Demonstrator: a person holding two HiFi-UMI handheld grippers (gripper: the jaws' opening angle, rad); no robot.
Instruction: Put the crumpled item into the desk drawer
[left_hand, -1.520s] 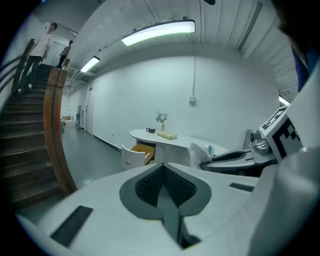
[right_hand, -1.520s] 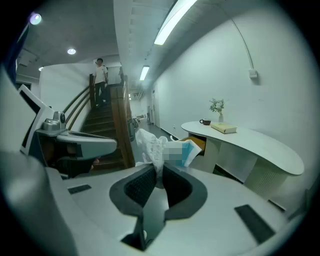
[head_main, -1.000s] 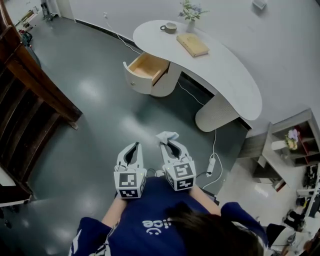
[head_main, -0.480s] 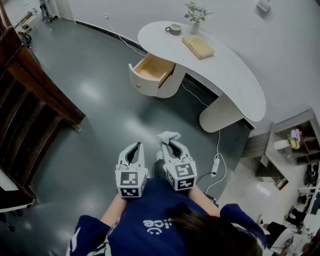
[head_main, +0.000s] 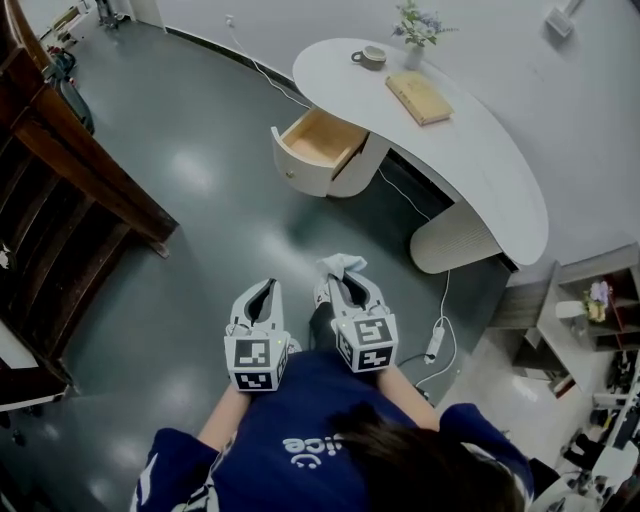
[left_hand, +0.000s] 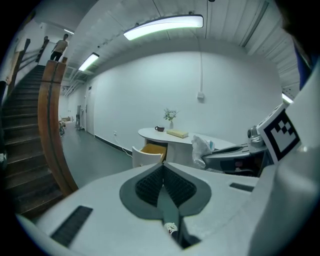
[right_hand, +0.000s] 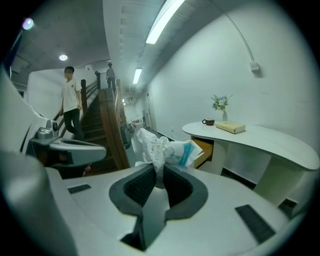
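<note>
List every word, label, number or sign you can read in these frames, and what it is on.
"ice": white letters, upside down in the head view, on the person's blue shirt; possibly part of a longer word.
Left gripper and right gripper: square markers only, no words.
Crumpled item: blue print, too blurred to read.
Book: no legible title.

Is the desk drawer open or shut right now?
Open. The drawer is pulled out from under the desk, its wooden inside showing.

The only legible print is white upside-down lettering, apparently "ice", on the person's blue shirt (head_main: 262, 425).
</note>
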